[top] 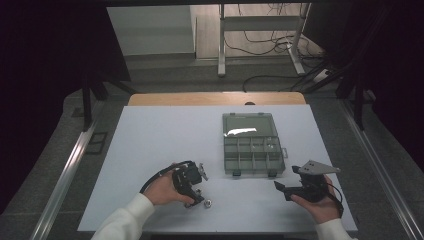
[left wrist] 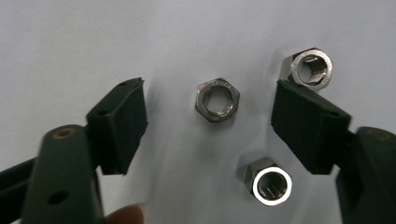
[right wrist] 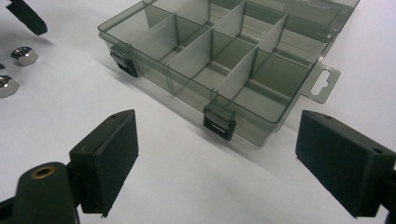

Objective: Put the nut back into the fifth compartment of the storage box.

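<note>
Between the spread jaws of the left hand-held gripper (left wrist: pixel 208 126), three steel hex nuts lie on the white surface (left wrist: pixel 70 42): a flat nut (left wrist: pixel 217 100) midway in the gap, a taller nut (left wrist: pixel 311 68) just beyond the right jaw's tip, and a third nut (left wrist: pixel 267 180) nearer the camera beside that jaw. None is touched. In the high view this gripper (top: pixel 196 196) points down near the surface's front edge. Farther right sits an open smoky-clear compartment box (top: pixel 251 145), lid folded back. The right hand-held gripper (right wrist: pixel 217 158) hangs wide open, facing the box's latches (right wrist: pixel 219 122).
</note>
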### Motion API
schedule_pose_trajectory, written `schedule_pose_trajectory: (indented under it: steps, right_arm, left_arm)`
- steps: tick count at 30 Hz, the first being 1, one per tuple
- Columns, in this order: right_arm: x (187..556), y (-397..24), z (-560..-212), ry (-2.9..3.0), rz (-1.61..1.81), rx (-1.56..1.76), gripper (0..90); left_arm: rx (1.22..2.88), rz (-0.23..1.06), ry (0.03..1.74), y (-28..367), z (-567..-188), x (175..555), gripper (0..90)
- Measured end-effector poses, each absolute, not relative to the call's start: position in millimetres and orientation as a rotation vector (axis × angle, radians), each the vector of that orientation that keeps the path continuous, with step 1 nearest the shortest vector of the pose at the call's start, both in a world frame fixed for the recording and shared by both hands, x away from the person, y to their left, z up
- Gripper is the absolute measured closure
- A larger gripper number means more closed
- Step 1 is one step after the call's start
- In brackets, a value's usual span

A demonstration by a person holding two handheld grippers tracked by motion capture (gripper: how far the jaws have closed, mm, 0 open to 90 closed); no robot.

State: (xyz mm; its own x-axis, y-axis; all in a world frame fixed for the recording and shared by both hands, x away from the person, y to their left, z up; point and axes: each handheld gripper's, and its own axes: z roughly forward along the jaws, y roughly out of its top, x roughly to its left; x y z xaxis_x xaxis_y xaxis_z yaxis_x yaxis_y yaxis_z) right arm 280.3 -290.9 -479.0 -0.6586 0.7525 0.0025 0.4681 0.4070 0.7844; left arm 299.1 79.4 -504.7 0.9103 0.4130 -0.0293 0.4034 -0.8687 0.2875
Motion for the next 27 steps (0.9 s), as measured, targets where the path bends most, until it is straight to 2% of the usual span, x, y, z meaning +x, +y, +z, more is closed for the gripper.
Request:
schedule_pose_trajectory:
  steps: [6, 7, 11, 13, 14, 15, 27]
  right_arm:
    - [280.1, -291.1, -479.0, 2.318, 1.122, 1.053, 13.3]
    - [280.3, -290.9, -479.2, 2.319, 1.119, 1.052, 13.3]
    - [280.5, -290.5, -479.4, 2.321, 1.115, 1.05, 13.4]
    - [280.5, -290.3, -479.4, 2.321, 1.114, 1.05, 13.5]
    - [280.5, -290.3, -479.4, 2.321, 1.114, 1.05, 13.5]
    - [280.4, -290.5, -479.4, 2.321, 1.113, 1.049, 13.5]
    - [280.5, -291.7, -479.3, 2.321, 1.11, 1.058, 13.7]
  left_arm:
    - [2.795, 0.012, 0.598, 79.8, -507.2, 302.3, 43.3]
    - [2.802, 0.007, 0.587, 79.4, -506.4, 303.5, 49.0]
    - [2.819, -0.004, 0.569, 77.7, -505.3, 305.9, 54.0]
    - [2.829, -0.012, 0.562, 76.5, -504.5, 307.7, 62.3]
    - [2.832, -0.014, 0.558, 75.9, -504.2, 308.1, 62.3]
    - [2.839, -0.015, 0.546, 75.2, -503.6, 308.4, 69.4]
    - [2.844, 0.009, 0.556, 75.4, -500.1, 309.2, 70.0]
